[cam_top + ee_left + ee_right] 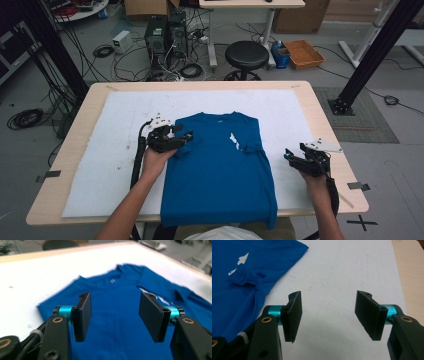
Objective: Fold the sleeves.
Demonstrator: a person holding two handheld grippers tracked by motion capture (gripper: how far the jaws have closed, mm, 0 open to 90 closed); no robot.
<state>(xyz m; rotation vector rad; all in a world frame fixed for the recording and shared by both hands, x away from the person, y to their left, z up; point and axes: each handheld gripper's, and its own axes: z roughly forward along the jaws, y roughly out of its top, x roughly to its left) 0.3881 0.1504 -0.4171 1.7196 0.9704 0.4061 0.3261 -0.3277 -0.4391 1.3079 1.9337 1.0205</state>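
Both grippers, left and right, stand spread, empty. Soft, light blue cotton T-shirt drapes over the table's near edge; pinch folded side edges.

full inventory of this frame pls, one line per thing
T-shirt: 1, blue with white print, partly folded, mid table, hem over the near edge.
White mat: 1, covers most of the tabletop.
Table: 1, light wood.
Stool: 1, black, beyond the table.
Computer towers: 2, dark, on the floor, cables around.
Tray: 1, orange-brown, on the floor.
Left gripper: 1, black, jaws open over the shirt's left edge.
Right gripper: 1, black, jaws open over the mat, right of the shirt.
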